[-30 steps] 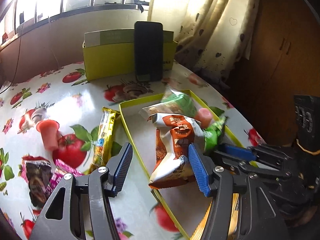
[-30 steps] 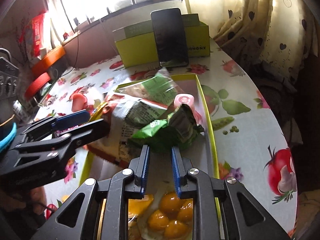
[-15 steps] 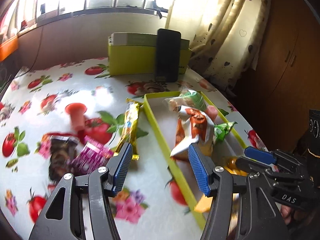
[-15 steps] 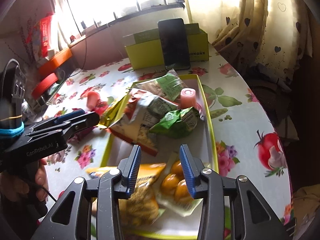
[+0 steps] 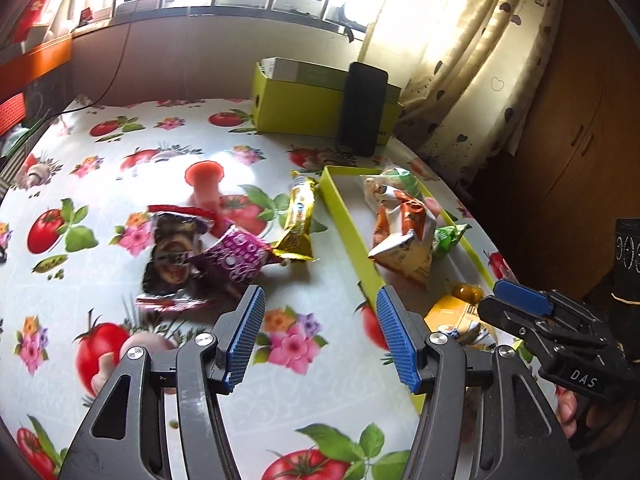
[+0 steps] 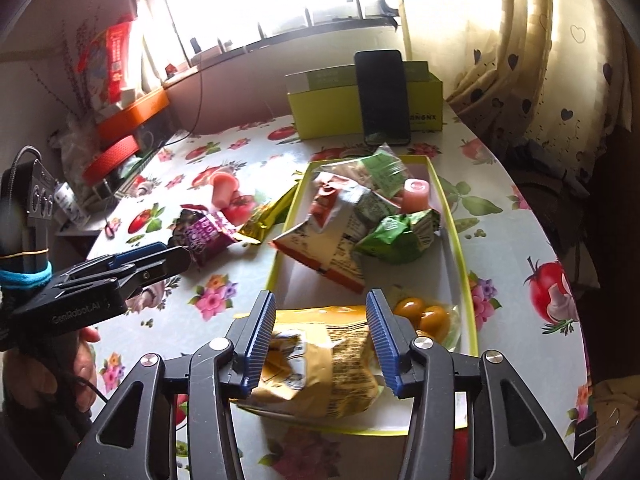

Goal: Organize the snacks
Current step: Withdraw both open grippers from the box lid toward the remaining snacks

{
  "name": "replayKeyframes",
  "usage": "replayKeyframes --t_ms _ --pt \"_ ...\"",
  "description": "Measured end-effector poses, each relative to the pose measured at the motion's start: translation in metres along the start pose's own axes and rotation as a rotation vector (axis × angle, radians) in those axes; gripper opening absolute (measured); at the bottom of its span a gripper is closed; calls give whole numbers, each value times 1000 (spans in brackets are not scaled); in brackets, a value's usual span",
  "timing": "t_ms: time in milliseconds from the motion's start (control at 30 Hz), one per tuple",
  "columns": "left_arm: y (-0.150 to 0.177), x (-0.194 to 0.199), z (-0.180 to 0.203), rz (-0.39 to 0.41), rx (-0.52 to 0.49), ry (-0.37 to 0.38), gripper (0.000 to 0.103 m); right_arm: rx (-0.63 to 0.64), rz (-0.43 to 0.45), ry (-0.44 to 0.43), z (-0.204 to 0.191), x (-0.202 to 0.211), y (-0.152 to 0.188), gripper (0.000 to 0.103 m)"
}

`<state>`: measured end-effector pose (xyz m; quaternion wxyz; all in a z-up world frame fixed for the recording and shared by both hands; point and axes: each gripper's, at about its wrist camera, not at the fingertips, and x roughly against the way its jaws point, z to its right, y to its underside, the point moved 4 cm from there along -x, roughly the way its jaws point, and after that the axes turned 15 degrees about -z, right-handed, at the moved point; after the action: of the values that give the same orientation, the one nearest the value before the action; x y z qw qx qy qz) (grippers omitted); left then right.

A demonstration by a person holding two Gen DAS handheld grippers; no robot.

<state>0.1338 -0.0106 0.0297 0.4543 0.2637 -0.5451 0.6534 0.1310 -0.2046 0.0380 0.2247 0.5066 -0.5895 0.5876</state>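
Note:
My left gripper point(image 5: 320, 320) hangs open over the flowered tablecloth, nothing between its pads. Just ahead of it lie a purple packet point(image 5: 236, 256), a dark brown packet point(image 5: 172, 256), a gold bar point(image 5: 300, 220) and a pink cup point(image 5: 206, 188). The yellow-green tray point(image 6: 456, 240) holds a green packet point(image 6: 400, 232), an orange-white packet point(image 6: 328, 240), a pink jelly cup point(image 6: 416, 196) and a bag of orange balls point(image 6: 420, 312). My right gripper point(image 6: 320, 312) is above the tray's near end with its jaws opening. A yellow packet point(image 6: 320, 360) lies under them, untouched.
A yellow-green box point(image 5: 312, 108) stands at the table's far side with a black phone point(image 5: 364, 108) leaning on it. The round table edge point(image 6: 560, 208) curves close along the tray's right. Curtains hang behind. A hand point(image 6: 80, 356) holds the left gripper.
My left gripper has swung left, from over the tray to over the tablecloth by the loose packets. My right gripper has let go of the green packet, opened and drawn back toward the tray's near end.

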Motion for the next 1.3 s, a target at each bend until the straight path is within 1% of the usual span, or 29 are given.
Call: replayKeyframes --t_ms 200,367,1300 --pt "6 11 -5 25 1 -12 59 13 -6 0 -8 -1 0 46" --pt "8 16 -9 32 2 -28 59 27 -15 1 -16 -3 -1 46" --pt "15 23 -39 31 42 -75 59 97 -44 -17 -53 -15 -9 47"
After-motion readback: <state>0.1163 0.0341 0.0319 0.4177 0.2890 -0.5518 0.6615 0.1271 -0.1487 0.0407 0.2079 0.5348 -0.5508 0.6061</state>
